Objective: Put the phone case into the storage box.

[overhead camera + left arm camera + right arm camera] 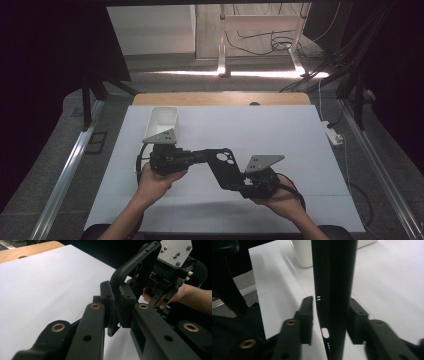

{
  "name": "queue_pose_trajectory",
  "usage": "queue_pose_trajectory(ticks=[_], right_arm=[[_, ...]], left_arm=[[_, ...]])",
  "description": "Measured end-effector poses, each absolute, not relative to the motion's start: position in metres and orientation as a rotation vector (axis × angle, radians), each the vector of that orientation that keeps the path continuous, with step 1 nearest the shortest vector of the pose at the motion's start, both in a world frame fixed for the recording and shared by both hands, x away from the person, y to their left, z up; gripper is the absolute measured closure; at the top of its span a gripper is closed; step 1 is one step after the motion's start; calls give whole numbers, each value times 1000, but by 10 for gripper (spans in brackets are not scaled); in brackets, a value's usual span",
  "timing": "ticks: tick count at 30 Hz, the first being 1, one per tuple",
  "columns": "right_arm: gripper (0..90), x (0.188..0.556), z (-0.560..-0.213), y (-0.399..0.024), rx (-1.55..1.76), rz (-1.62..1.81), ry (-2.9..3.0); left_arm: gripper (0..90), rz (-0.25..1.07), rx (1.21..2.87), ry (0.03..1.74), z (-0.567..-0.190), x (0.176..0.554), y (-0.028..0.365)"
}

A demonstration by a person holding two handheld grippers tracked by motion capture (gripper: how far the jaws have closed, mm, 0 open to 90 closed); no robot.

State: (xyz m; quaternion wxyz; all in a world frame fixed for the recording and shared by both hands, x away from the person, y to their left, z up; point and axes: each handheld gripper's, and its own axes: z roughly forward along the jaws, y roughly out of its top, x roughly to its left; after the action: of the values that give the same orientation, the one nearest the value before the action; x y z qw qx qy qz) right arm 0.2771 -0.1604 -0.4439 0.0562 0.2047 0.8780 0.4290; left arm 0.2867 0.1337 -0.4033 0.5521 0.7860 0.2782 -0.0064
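My left claw is clamped on one end of a stiff, light, slippery black phone case, while my right claw stands loosened around its other edge.

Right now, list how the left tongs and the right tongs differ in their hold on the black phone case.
The left tongs press shut on the black phone case; the right tongs stand open around it, with a gap at the pads. The left tongs take the end with the camera cutout, the right tongs the opposite end. The left tongs sit nearer the white bin. Both are black, hand-held and straddle the same case.
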Motion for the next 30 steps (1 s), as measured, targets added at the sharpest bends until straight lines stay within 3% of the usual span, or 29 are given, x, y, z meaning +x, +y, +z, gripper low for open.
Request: queue_pose_trajectory(ticks=[16, 22, 30], right_arm=[[329, 281, -442, -173, 741, 1251, 2619], [201, 282, -441, -181, 783, 1246, 2586], [107, 281, -445, -199, 860, 1236, 2561]], left_arm=[[836, 62, 1906, 664, -399, 290, 143], [835, 80, 1912, 680, -398, 294, 152], [836, 86, 1914, 703, -400, 296, 162]])
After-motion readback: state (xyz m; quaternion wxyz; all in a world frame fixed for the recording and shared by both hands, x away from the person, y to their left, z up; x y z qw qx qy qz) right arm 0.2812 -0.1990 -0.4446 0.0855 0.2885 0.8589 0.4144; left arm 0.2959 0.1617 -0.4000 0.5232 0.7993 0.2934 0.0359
